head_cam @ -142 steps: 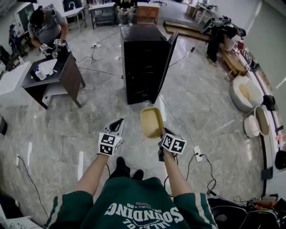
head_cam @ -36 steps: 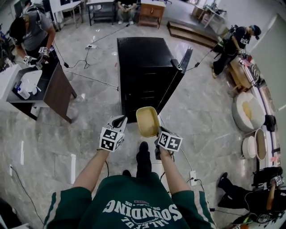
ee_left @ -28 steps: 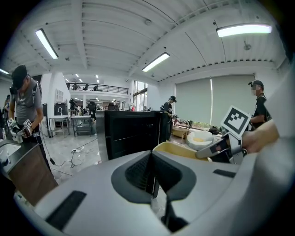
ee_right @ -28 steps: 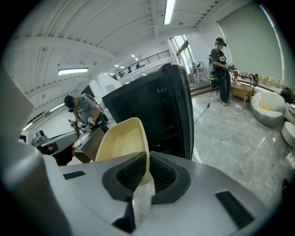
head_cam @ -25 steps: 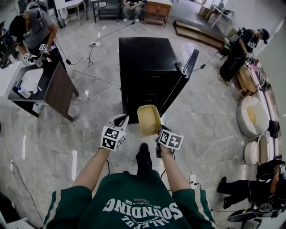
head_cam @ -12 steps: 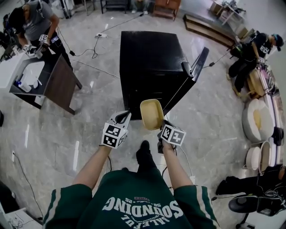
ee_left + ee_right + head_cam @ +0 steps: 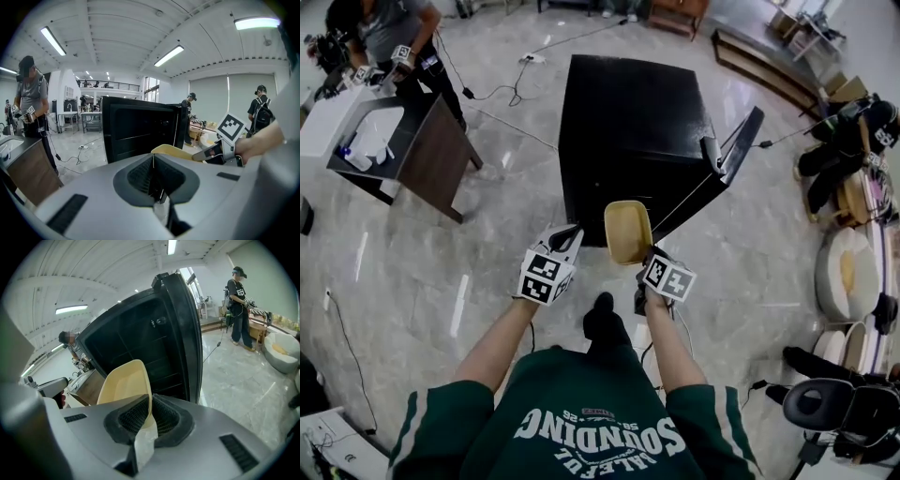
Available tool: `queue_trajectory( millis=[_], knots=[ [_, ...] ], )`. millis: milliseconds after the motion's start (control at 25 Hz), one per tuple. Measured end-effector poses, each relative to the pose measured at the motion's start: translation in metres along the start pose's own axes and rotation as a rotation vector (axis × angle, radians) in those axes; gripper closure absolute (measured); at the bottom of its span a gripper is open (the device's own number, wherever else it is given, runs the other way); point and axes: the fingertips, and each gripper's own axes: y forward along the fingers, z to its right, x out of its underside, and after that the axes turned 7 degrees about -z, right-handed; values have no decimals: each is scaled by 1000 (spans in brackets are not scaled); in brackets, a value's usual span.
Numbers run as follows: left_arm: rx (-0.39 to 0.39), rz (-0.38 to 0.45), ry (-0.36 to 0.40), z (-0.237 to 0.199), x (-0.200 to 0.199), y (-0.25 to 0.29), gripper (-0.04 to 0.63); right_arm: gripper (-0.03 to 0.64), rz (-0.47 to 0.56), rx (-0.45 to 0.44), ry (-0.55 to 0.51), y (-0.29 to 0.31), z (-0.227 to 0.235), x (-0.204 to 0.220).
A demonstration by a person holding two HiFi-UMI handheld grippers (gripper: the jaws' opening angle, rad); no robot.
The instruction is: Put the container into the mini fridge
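On the near left, the left gripper (image 7: pixel 567 232) has its jaws pressed together on nothing, just beside the container (image 7: pixel 628 231). To its right, the right gripper (image 7: pixel 644 257) pinches the near rim of this yellow container, which is held in the air before the mini fridge (image 7: pixel 630 131). The door (image 7: pixel 727 173) stands open at far right, so I judge that only the placing inside is left.
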Motion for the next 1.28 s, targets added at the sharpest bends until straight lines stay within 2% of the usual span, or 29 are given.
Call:
queue_trajectory(
  millis=[280, 520, 760, 1280],
  knots=[
    [-35, 0, -18, -13, 1, 18, 580, 569, -12, -5, -68, 28, -2, -19],
    [-54, 7, -37, -24, 7, 37, 580, 569, -20, -8, -63, 57, 2, -31],
    [-66, 15, -44, -37, 12, 56, 580, 569, -32, -11, 1, 87, 9, -38],
    [-79, 24, -41, -53, 37, 103, 580, 569, -28, 3, -30, 150, 21, -56]
  ],
)
